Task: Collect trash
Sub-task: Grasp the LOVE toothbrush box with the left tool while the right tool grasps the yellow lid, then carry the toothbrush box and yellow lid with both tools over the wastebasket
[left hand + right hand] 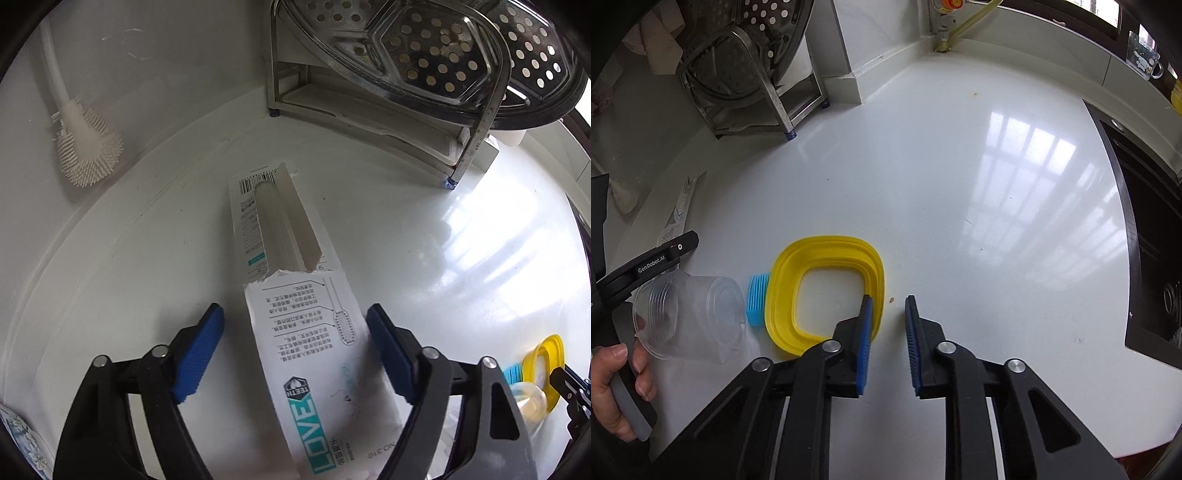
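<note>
A torn white toothbrush package [291, 306] printed "LOVE" lies on the white counter. My left gripper [295, 325] is open around it: the right pad is at its edge and the left pad stands clear. A yellow plastic ring [786, 280] lies flat on the counter, with a small blue comb-like piece [757, 295] and a clear plastic cup [690, 314] on its side to the left. My right gripper [888, 299] stands over the ring's right rim. Its jaws are narrowly apart, one finger inside the ring and one outside. A hand [613, 384] holds the left gripper's handle.
A steel dish rack [469, 147] with perforated steamer trays [424, 55] stands at the back against the wall. A white silicone brush [88, 147] hangs on the left wall. A black sunken sink [1152, 240] borders the glossy counter [960, 184] on the right.
</note>
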Available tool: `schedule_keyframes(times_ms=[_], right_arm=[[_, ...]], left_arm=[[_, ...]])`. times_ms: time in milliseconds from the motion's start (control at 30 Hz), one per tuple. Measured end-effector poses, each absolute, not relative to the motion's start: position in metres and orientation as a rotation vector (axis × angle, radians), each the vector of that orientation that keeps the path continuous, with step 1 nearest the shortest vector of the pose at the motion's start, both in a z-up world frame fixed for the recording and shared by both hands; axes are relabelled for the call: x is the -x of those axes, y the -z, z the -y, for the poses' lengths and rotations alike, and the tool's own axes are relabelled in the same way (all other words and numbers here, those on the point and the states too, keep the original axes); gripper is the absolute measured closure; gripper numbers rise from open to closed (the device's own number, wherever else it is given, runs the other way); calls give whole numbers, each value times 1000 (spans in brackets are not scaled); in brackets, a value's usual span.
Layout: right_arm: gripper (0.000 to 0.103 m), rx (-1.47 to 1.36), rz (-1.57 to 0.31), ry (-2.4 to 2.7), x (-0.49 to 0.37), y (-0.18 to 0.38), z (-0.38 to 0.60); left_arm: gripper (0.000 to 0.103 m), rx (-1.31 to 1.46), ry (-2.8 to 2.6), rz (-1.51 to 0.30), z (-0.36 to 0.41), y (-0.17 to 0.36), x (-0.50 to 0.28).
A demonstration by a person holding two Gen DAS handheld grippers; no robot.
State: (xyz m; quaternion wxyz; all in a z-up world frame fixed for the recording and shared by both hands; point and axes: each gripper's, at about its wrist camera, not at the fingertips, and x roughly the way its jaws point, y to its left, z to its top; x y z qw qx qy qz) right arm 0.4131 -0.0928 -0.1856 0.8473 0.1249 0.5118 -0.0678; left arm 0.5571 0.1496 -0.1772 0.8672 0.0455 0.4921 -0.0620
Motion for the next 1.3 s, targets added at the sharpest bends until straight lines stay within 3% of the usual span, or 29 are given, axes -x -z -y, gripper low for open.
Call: schedule_keyframes(times_ms=[67,233,1300], right_arm=[[99,-261,-1079,131,-412,185,91],[100,-268,-1061,110,-405,180,91],[100,-334,-1068,-39,-280,142,116]], left_arm=[[44,-99,138,-1031,-149,174,-556],[50,-83,133,-1026,-160,169,-549],[52,-31,107,-983,-193,92,-346]])
